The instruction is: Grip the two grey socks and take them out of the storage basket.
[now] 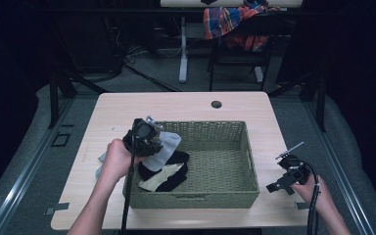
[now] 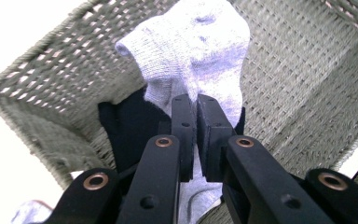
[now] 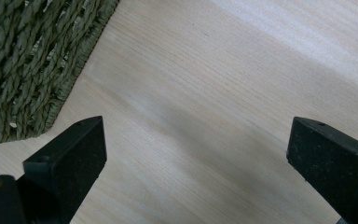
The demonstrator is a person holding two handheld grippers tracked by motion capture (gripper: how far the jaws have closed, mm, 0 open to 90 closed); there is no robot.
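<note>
A green woven basket (image 1: 235, 196) stands on the wooden table. Over its left end my left gripper (image 1: 149, 137) is shut on a light grey sock (image 1: 166, 147), which hangs down into the basket. In the left gripper view the jaws are pinched together on the grey sock (image 2: 196, 51), with a black sock (image 2: 130, 130) under it. Black and cream socks (image 1: 164, 176) lie in the basket's left part. My right gripper (image 1: 279, 185) stands open low over the table to the right of the basket, with bare wood between its fingers (image 3: 70, 158).
A pale sock (image 1: 101, 159) lies on the table left of the basket, partly behind the left hand. The basket's corner (image 3: 32, 70) is close to the right gripper. A plaid cloth (image 1: 235, 22) hangs on a chair beyond the table. A round hole (image 1: 216, 104) marks the table's far side.
</note>
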